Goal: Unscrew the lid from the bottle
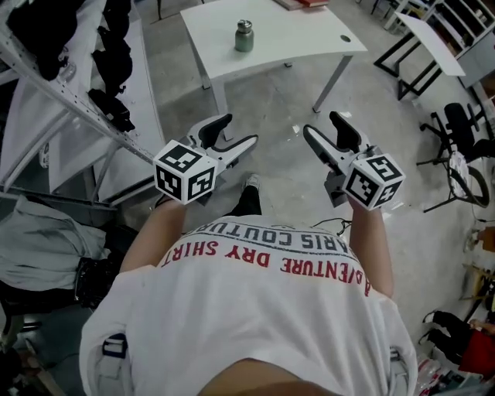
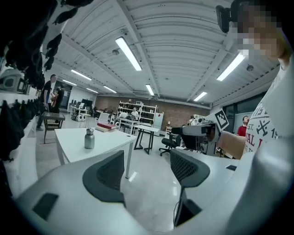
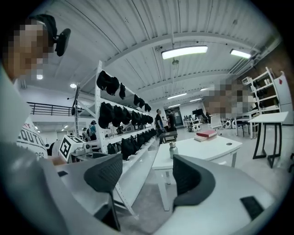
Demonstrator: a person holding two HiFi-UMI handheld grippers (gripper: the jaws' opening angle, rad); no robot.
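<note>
A small grey-green bottle (image 1: 244, 36) with a metal lid (image 1: 244, 25) stands upright on the white table (image 1: 294, 39), well ahead of both grippers. My left gripper (image 1: 238, 131) is held in the air short of the table, jaws open and empty. My right gripper (image 1: 321, 124) hangs level with it, also open with nothing between its pads. The left gripper view shows the bottle (image 2: 89, 138) far off to the left of the open jaws (image 2: 147, 167). The right gripper view shows the bottle (image 3: 173, 150) just above the open jaws (image 3: 147, 172).
A metal rack (image 1: 77, 85) hung with dark items runs along the left. A red book (image 1: 302, 3) lies at the table's far edge. A black chair (image 1: 456, 124) and more desks (image 1: 433, 39) stand at the right. People stand in the background (image 3: 158, 120).
</note>
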